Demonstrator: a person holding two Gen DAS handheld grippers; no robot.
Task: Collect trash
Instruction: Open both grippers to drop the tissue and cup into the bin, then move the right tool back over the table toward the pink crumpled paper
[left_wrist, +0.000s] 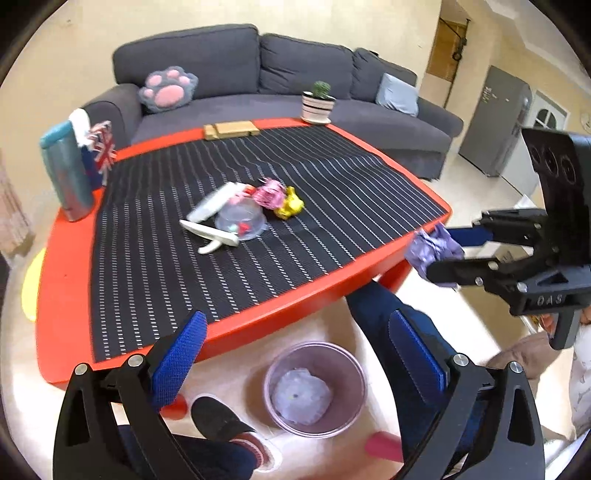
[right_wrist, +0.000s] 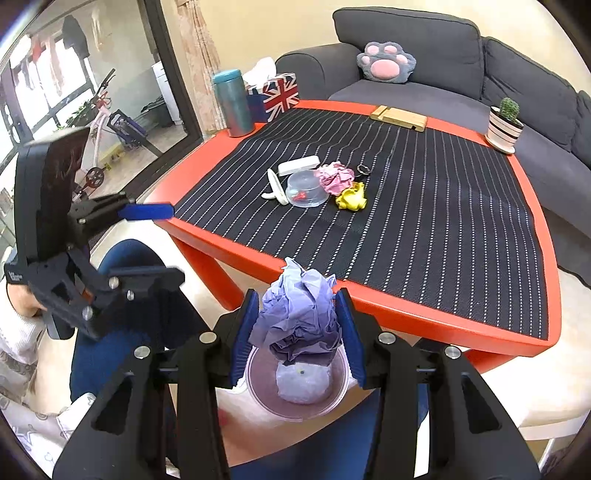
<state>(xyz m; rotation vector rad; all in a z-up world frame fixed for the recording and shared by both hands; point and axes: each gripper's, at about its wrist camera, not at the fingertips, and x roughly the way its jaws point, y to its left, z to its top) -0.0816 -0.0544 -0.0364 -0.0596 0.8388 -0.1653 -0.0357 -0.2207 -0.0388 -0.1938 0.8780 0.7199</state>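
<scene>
My right gripper (right_wrist: 300, 332) is shut on a crumpled purple paper ball (right_wrist: 299, 314) and holds it directly above a small purple trash bin (right_wrist: 258, 391) on the floor; a pale paper wad (right_wrist: 302, 384) lies inside the bin. In the left wrist view the right gripper (left_wrist: 439, 251) holds the purple paper ball (left_wrist: 430, 249) off the table's near right corner, and the bin (left_wrist: 314, 387) stands below. My left gripper (left_wrist: 291, 354) is open and empty above the floor by the table edge. On the striped mat lie a pink crumpled paper (left_wrist: 271, 194) and a yellow crumpled paper (left_wrist: 290, 206).
The red table (left_wrist: 66, 258) with a black striped mat also bears an upturned clear bowl (left_wrist: 242, 221), white plastic pieces (left_wrist: 212, 205), a teal tumbler (left_wrist: 66, 170), a Union Jack tissue box (left_wrist: 99, 147), a wooden stand (left_wrist: 231, 129) and a potted cactus (left_wrist: 317, 101). A grey sofa (left_wrist: 295, 74) stands behind. The person's legs (left_wrist: 373, 306) are under the table edge.
</scene>
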